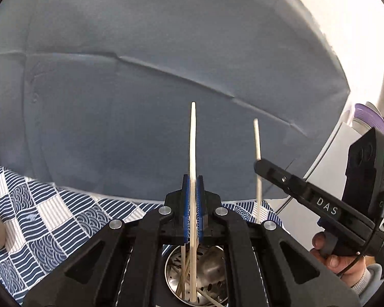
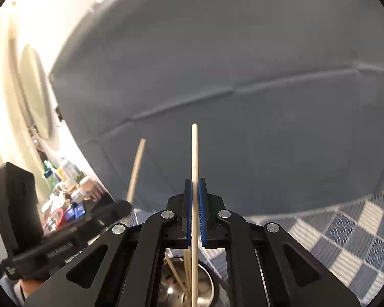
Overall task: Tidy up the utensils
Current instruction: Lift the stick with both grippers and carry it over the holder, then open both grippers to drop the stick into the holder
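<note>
Pale wood: one chopstick [image 1: 192,153] pinched tight in the left gripper [image 1: 193,181], between the blue pads [image 1: 185,204], tip up. Its low end down inside the shiny metal holder [image 1: 212,263], right under the claw, with more sticks [image 1: 183,278] leaning there. A second chopstick [image 2: 194,179] clamped the same way in the right gripper [image 2: 195,189], also reaching down into that holder [image 2: 207,284]. Both claws side by side, near each other, over the blue and white checked cloth [image 1: 51,220]. Behind, a big grey sheet [image 1: 140,76]. Jars and bottles [image 2: 64,186] far off to one side.
</note>
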